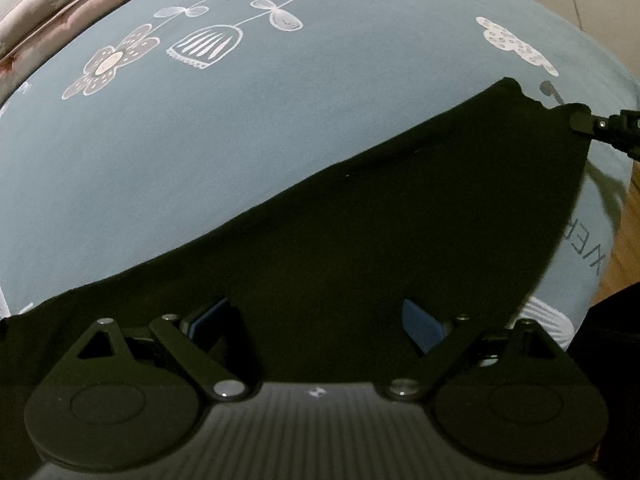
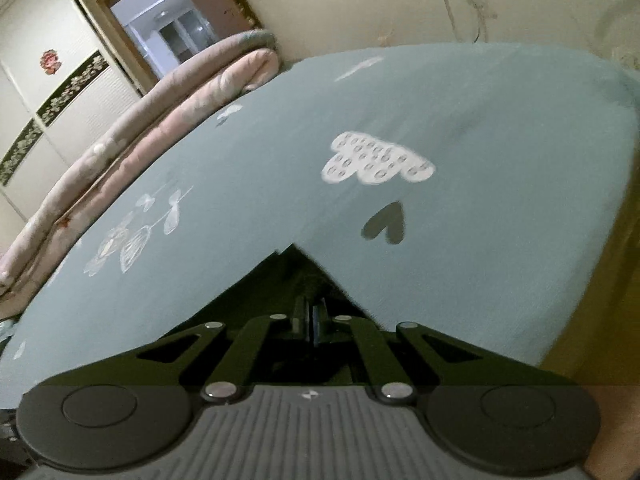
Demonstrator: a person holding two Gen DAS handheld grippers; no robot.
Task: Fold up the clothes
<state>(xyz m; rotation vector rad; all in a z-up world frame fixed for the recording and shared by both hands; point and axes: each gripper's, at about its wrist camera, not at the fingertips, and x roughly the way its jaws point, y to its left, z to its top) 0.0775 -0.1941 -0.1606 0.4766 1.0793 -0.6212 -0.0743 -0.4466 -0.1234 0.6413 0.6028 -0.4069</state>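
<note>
A black garment (image 1: pixel 360 240) lies flat on a blue bed sheet (image 1: pixel 280 120) printed with white flowers and clouds. My left gripper (image 1: pixel 318 320) hovers over the garment's near part. It is open, its blue pads (image 1: pixel 424 324) stand wide apart and nothing is pinched between them. At the garment's far right corner, my right gripper (image 1: pixel 580 120) is clamped on the cloth. In the right wrist view the right gripper (image 2: pixel 313 320) is shut, with the black garment (image 2: pixel 288 276) corner pinched between its fingers and pointing out over the sheet (image 2: pixel 440 260).
A rolled pink quilt (image 2: pixel 160 128) runs along the bed's far side, also seen as the quilt (image 1: pixel 60 0) at top left. The bed's edge and wooden floor (image 1: pixel 628 240) are at the right. A wardrobe (image 2: pixel 48 100) and doorway (image 2: pixel 176 28) stand behind.
</note>
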